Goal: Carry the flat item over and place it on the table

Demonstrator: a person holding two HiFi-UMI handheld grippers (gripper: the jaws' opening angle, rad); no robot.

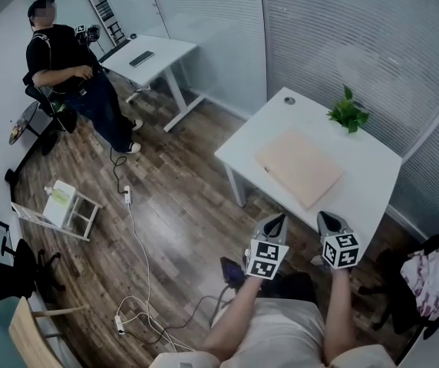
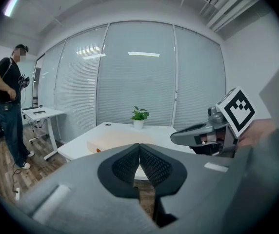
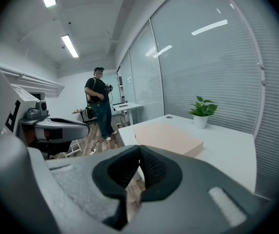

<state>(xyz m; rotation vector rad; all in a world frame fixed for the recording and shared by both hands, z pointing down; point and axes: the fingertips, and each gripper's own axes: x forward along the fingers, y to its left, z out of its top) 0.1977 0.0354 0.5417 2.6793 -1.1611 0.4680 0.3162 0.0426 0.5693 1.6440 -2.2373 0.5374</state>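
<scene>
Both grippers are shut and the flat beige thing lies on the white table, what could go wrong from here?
Both the left hand-held gripper and right hand-held gripper are shut and empty; nudging the flat beige item that way might shove it toward the potted plant. The floor cable nearby could snag a foot.

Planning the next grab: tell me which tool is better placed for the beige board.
Right, likely: the right tool is nearer the board's near corner; the left tool sits farther off. Both are shut.

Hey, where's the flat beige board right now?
The board lies flat on the white table, right of centre in the head view, just on the near side of the potted plant.
</scene>
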